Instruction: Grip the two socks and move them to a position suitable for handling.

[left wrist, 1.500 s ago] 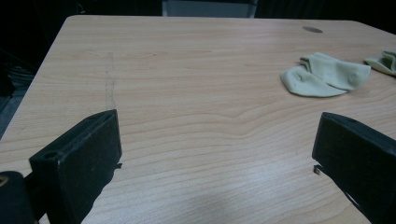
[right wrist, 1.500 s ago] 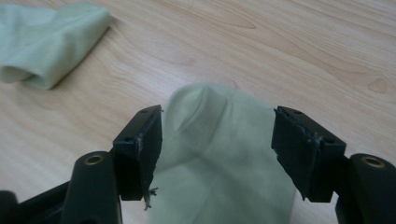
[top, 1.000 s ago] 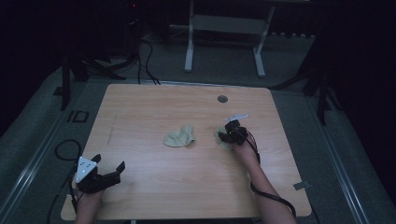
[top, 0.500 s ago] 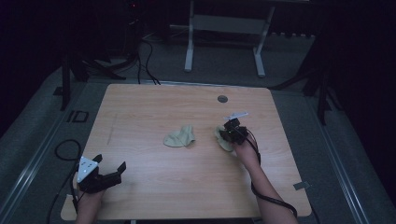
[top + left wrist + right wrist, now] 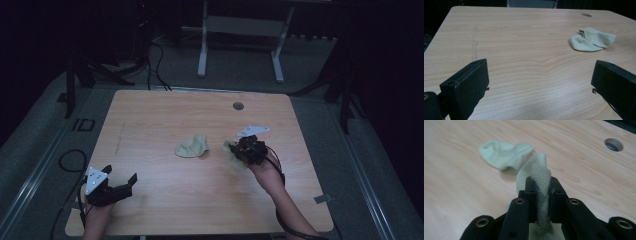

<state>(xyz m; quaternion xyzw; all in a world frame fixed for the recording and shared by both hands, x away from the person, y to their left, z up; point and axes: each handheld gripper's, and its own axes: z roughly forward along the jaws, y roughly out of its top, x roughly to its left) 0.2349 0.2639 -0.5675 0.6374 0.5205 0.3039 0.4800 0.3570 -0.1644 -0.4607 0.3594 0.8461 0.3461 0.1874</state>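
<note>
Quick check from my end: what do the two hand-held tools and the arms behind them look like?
Both tools are black with two blocky jaws. The left tool and right tool each carry a pale grey three-cornered plate on top. The right one shows brass-ringed screw holes, and a black cable trails along its forearm. Both forearms are bare, no sleeves.

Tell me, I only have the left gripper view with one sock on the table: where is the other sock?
Observer: The other sock is pinched in the right gripper, its jaws shut on the fabric.
Operator: Is it off the table?
Observer: Partly; in the high view it hangs from the right gripper above the table, beside the lying sock.
Operator: And my left gripper?
Observer: The left gripper sits near the table's front left corner, jaws open.
</note>
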